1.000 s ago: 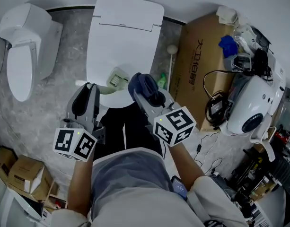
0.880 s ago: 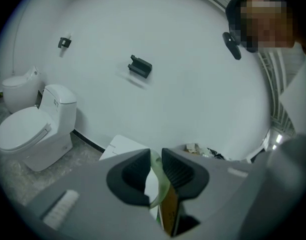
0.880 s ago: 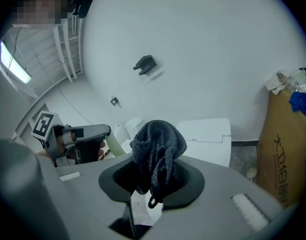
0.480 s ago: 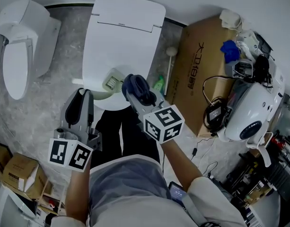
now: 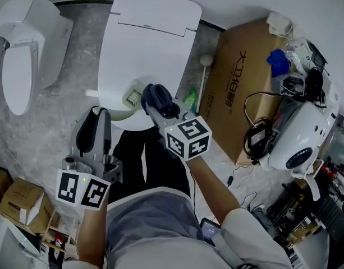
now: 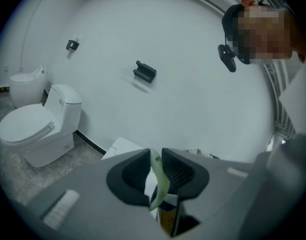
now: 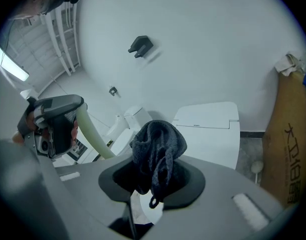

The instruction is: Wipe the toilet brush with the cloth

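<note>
The toilet brush is pale green: its flat head (image 5: 132, 93) lies over the front of the closed toilet lid (image 5: 149, 32) and its curved handle (image 5: 117, 109) runs back into my left gripper (image 5: 98, 118). In the left gripper view the left gripper (image 6: 153, 171) is shut on that thin green handle (image 6: 159, 181). My right gripper (image 5: 155, 103) is shut on a bunched dark blue cloth (image 5: 157, 97), which sits right beside the brush head; whether they touch I cannot tell. The right gripper view shows the cloth (image 7: 157, 146) filling the right gripper (image 7: 155, 176), and the green handle (image 7: 93, 134) at the left.
A second white toilet (image 5: 23, 43) stands at the far left. Right of the main toilet are a white-headed stick (image 5: 203, 77), a green bottle (image 5: 189, 99) and a large cardboard box (image 5: 239, 83). A white appliance (image 5: 298, 133) with cables is at the right; small boxes (image 5: 20, 203) lie lower left.
My right gripper has carried the cloth left and forward, closer to the brush head. The left gripper has drawn back a little with the handle still in it.
</note>
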Motion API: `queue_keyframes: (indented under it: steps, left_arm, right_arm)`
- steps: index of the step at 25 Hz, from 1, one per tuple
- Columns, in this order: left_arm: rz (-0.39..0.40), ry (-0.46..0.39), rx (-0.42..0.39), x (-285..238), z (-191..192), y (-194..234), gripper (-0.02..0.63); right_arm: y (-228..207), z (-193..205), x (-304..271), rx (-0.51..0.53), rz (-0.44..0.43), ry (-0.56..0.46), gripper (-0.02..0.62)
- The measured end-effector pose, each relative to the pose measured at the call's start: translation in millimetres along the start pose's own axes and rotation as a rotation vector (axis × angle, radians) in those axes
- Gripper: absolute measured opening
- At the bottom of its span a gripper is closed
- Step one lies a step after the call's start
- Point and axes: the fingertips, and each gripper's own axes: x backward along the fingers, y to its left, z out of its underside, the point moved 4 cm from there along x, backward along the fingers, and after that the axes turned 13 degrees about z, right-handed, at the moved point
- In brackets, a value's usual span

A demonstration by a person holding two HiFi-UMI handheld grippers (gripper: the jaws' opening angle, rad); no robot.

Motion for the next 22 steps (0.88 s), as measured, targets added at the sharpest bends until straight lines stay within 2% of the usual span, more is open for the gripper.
queue_keyframes:
  steps: [14,22]
  left_arm:
    - [0.011,-0.029,0.025,0.3,0.9,5.2,0.000]
    - [0.014,-0.039,0.026,2.3,2.8,7.4,0.000]
  right_arm:
    - [-2.4,24.1,-61.6,0.045,-0.042,0.077,0.106]
    - [-1.9,34.7,-88.2,0.126,-0.062,0.109,0.106]
